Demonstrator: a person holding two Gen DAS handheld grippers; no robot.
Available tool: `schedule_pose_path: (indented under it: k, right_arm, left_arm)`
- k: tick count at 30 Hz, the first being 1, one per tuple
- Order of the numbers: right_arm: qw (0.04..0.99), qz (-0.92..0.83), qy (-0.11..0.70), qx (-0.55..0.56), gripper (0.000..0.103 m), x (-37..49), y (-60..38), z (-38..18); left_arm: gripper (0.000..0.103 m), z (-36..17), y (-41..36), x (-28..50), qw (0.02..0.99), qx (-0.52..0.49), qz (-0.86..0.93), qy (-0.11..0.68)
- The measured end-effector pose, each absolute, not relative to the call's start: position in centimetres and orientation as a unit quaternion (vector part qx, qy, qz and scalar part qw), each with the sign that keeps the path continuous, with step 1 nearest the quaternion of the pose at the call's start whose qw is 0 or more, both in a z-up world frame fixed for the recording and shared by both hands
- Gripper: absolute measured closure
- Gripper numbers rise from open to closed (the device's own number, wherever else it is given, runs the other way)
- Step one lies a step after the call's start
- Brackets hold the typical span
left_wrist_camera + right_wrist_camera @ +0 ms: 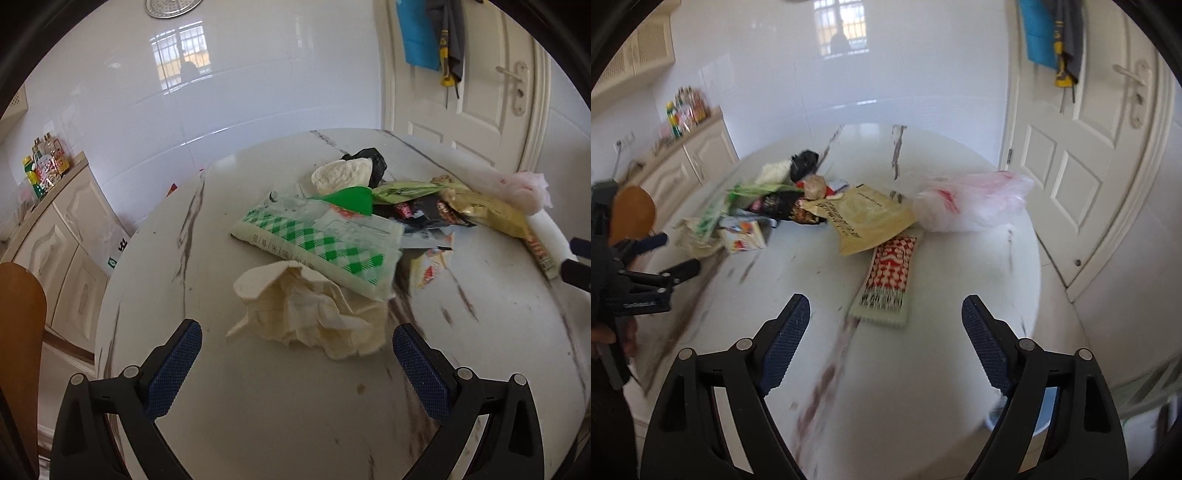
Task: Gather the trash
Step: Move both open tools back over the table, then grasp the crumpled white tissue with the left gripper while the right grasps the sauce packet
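Trash lies in a pile on a round white marble table [258,398]. My left gripper [297,334] is open, its jaws on either side of a crumpled cream tissue [314,312] that lies just ahead of it. Behind the tissue lies a green-checked white bag [321,243], then wrappers and a black bag [373,158]. My right gripper [886,308] is open and empty above the table [923,387], just short of a red-and-white wrapper [890,280]. A tan pouch [868,218] and a clear plastic bag [971,203] lie beyond. The left gripper also shows in the right wrist view [674,253].
A cream cabinet [66,236] with bottles [46,166] stands at the left. A wooden chair back [22,332] is at the near left. A white door [1100,166] with hanging clothes [436,33] is at the right. A blue-and-white bin [1045,413] sits below the table's right edge.
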State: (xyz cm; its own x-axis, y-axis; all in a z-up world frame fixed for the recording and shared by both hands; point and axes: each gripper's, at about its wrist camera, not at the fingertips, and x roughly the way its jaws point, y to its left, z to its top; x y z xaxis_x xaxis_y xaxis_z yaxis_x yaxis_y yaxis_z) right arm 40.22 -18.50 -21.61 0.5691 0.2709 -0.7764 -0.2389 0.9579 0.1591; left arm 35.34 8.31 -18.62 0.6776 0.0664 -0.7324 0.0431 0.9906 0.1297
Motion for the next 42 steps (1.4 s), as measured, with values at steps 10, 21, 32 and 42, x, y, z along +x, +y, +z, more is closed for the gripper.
schedule_pose_path:
  k: [10,21,32,42]
  right_arm:
    - [0.877,0.136,0.461,-0.019,0.036,42.9,-16.7,-23.4]
    - [0.874,0.165,0.457,-0.027,0.079,42.7,-16.8,-22.9]
    - [0.867,0.231,0.438,0.056,0.094,38.5,-18.9,-21.6]
    - [0.879,0.241,0.4,0.098,0.094,34.8,-22.4,-19.1]
  left_arm:
    - [0.028,-18.8,9.9,38.9,0.907,0.035,-0.023,0.42]
    - [0.077,-18.0,11.4,37.3,0.911,-0.014,-0.058,0.409]
    - [0.077,-13.5,10.7,30.7,0.922,-0.038,-0.097,0.372]
    - [0.077,-10.8,2.5,27.5,0.92,0.001,-0.15,0.362]
